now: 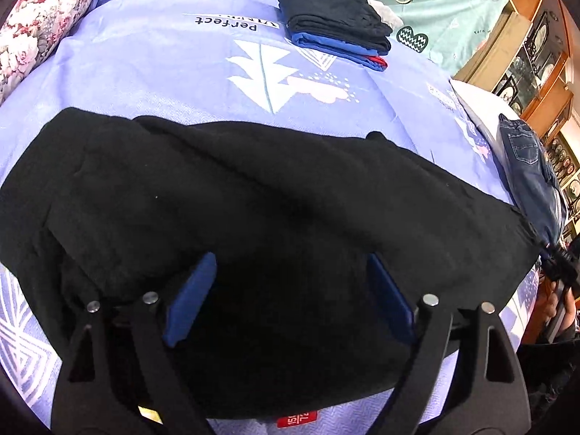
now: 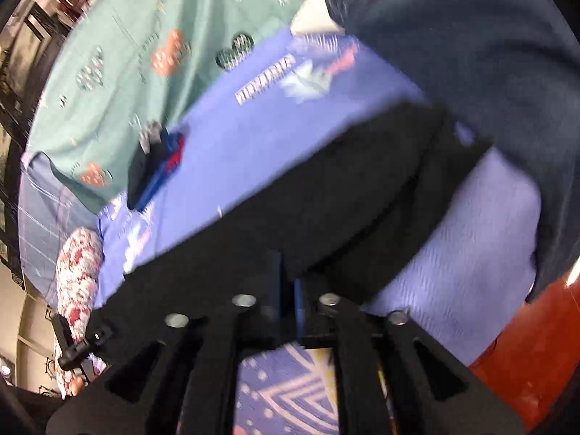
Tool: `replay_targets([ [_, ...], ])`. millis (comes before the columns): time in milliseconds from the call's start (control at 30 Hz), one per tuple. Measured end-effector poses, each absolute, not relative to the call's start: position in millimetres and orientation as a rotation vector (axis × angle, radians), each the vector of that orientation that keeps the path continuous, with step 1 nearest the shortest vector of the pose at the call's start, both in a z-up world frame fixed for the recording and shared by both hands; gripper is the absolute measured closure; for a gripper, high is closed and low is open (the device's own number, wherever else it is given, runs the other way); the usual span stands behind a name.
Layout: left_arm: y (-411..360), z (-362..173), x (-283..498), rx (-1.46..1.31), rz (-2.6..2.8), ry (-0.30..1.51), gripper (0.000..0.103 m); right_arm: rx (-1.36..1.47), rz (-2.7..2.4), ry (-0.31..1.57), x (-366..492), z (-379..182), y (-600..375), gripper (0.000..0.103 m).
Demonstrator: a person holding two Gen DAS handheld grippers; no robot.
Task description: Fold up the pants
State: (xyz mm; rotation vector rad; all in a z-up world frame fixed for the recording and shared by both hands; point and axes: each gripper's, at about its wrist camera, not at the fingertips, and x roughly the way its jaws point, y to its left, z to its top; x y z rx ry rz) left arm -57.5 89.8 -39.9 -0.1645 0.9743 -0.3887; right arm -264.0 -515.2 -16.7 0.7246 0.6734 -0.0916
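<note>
**Black pants spread across the bed, both tools low over them**

Broadly, a bed (image 1: 152, 65) under a lilac printed sheet fills most of the left wrist view, with a mint-green sheet (image 1: 446, 11) along the top right. The black pants (image 1: 253, 195) lie across the middle of the frame, from the left edge to the right, partly doubled over on the left. At the right edge a pair of blue jeans (image 1: 525, 159) lies on the bed, and a folded stack of clothes (image 1: 337, 21) sits upper centre. A floral pillow (image 1: 40, 25) occupies the upper left corner.

At the bottom centre, the left tool (image 1: 288, 282) is spread wide over the black cloth, its blue pads (image 1: 190, 301) apart and pinching nothing.

The right wrist view is blurred; there the right tool (image 2: 288, 290) at lower centre has its jaws nearly together over the pants' near edge, and I cannot tell whether cloth is caught between them.
</note>
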Motion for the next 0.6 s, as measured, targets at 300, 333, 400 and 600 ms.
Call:
replay_targets([
  [300,94.1,-39.9,-58.7,-0.191,-0.390,0.964,0.017,0.750,-0.222,0.713,-249.2,-8.7,-557.7,0.099],
  [333,94.1,-39.9,-58.6,-0.191,-0.391,0.964,0.017,0.731,-0.222,0.672,-253.8,0.6,-553.4,0.099],
  [400,94.1,-40.1,-58.1,-0.193,-0.392,0.965,0.017,0.684,-0.221,0.631,-265.3,17.2,-547.6,0.099],
  [600,93.1,-39.8,-58.4,-0.187,-0.392,0.968,0.017,0.662,-0.306,0.773,-276.1,1.1,-546.6,0.099],
])
